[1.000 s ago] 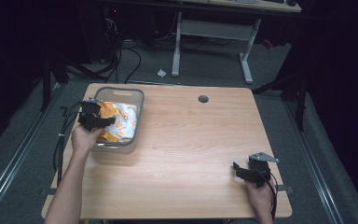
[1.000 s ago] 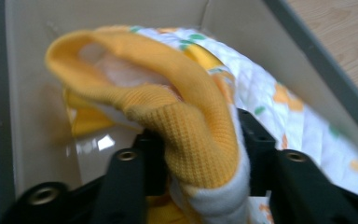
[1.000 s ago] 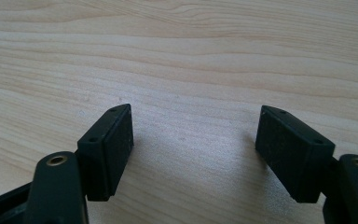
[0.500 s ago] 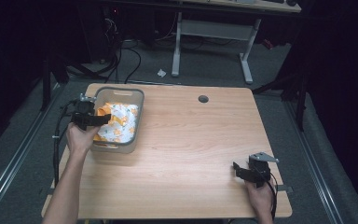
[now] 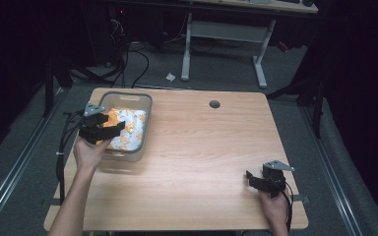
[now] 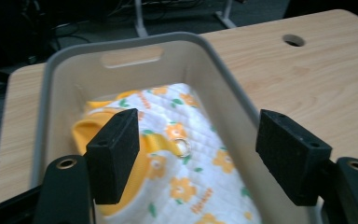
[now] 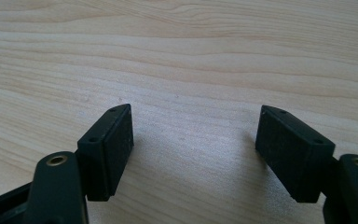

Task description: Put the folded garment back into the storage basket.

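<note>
- The quilted garment (image 6: 186, 163) — white with orange flowers and a yellow edge — lies crumpled in the grey bin (image 5: 142, 128), at about ten o'clock on the table (image 5: 202, 162).
- Left gripper (image 5: 109, 132) hangs over the bin's near end; its jaws have just been opening and stand wide, with nothing between them.
- Right gripper (image 5: 250, 177), near five o'clock, is also wide and empty.
- The cloth looks soft, light and floppy, not fragile; the thick yellow hem (image 6: 81, 133) seems the surest pinch — clear of the small metal snap (image 6: 182, 146).

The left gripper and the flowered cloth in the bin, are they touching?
Apart. In the left gripper view, the left gripper is open above the flowered cloth, nothing between its jaws.
</note>
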`<state>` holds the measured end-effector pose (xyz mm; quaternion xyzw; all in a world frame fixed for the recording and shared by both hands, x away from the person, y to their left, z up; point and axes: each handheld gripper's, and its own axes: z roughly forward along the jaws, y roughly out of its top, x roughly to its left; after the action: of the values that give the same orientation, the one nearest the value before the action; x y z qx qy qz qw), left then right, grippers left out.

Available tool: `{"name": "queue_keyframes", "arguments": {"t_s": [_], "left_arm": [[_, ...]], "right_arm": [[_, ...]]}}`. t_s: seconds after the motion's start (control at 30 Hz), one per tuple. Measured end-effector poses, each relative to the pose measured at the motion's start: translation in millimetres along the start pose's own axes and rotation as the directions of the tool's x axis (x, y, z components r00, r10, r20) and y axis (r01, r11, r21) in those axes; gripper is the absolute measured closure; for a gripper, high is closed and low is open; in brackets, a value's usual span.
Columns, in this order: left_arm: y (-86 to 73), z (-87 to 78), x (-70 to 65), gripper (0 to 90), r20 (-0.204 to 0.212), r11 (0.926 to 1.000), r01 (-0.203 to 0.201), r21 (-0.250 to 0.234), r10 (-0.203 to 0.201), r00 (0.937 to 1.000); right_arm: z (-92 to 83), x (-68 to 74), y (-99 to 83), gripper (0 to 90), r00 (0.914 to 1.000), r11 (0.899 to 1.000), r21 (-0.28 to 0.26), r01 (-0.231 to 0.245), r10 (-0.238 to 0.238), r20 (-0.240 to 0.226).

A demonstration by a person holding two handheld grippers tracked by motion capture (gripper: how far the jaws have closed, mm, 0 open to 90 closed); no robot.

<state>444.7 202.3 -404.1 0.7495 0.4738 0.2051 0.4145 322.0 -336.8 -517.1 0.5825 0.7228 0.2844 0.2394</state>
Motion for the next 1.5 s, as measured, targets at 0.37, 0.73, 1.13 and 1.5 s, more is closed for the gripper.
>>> {"name": "queue_keyframes", "arguments": {"t_s": [0.37,0.73,1.13,1.5], "left_arm": [[-6.4,-7.4,-38.3,32.0,0.056,0.9982,-0.051,-0.031,0.053,0.9971],[-15.2,-7.9,-67.8,30.9,0.094,0.9949,-0.09,-0.044,0.094,0.9911],[-35.0,-2.9,-92.2,30.4,0.146,0.9937,-0.106,-0.035,0.11,0.9831],[-53.7,5.9,-105.2,30.4,0.173,0.9953,-0.092,-0.032,0.096,0.9803]], "right_arm": [[0.0,0.0,0.0,28.1,1.0,1.0,0.0,0.0,0.0,0.0],[0.0,0.0,0.0,28.1,1.0,1.0,0.0,0.0,0.0,0.0],[0.0,0.1,0.0,28.1,1.0,1.0,0.0,0.0,0.0,-0.001],[-0.1,0.1,0.0,28.1,1.0,1.0,0.001,0.0,0.0,0.0]]}}
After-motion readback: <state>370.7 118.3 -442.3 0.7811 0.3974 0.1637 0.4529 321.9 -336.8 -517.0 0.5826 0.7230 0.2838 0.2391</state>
